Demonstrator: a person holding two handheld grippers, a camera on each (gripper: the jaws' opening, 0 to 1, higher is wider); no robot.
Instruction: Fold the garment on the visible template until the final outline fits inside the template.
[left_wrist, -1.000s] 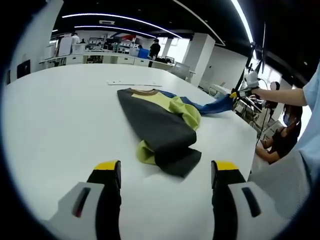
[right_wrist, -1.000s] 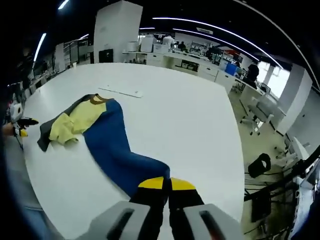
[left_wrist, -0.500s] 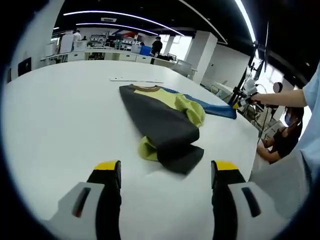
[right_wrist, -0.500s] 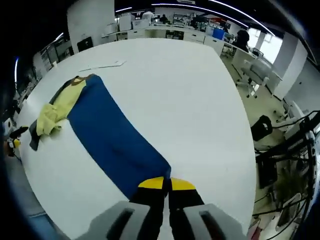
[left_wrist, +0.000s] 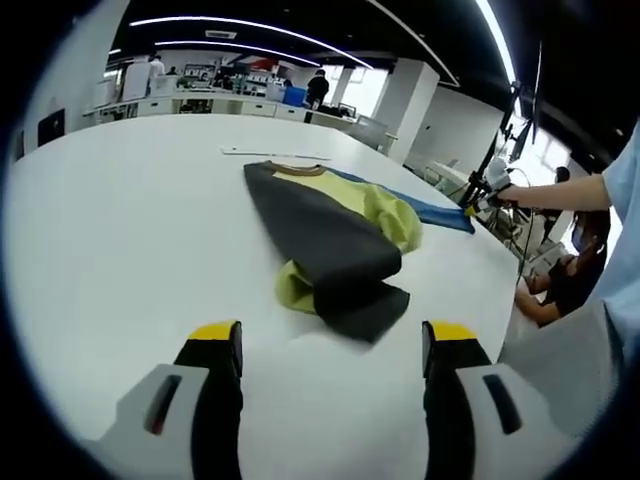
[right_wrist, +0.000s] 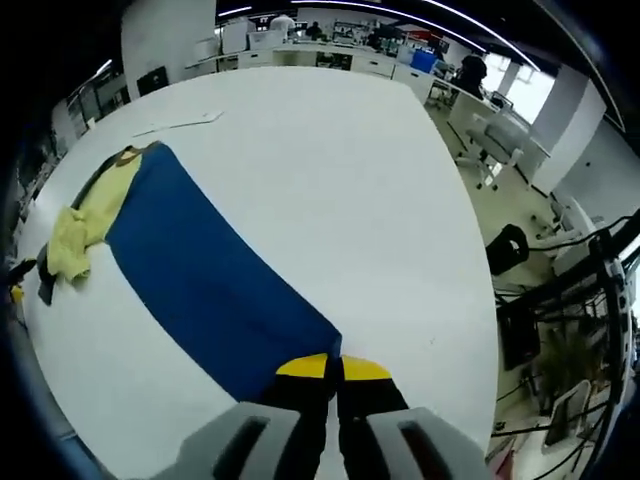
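The garment (left_wrist: 335, 235) lay on a large white table (left_wrist: 120, 220), and from the left gripper view much of it was hard to read: a dark grey panel lay over bunched yellow-green cloth, so the shape beneath was hidden, and the blue panel (left_wrist: 440, 215) showed as a thin strip running off to the right. In the right gripper view the blue panel (right_wrist: 200, 285) lay stretched flat across the table (right_wrist: 330, 170), its near end tucked under the yellow tips of the right gripper (right_wrist: 333, 368), whose jaws were pressed together on that edge of cloth. The yellow and grey parts sat crumpled at the far left there, partly cut off by the curve of the view. The left gripper (left_wrist: 330, 345) hung above bare table nearer than the garment, its jaws spread wide and holding nothing. A thin pale strip (left_wrist: 275, 153) lay on the table beyond the collar; whether it was the template could not be told. Around the table were white pillars, long ceiling lights, benches with distant people, and a black office chair (right_wrist: 507, 250) on the floor.
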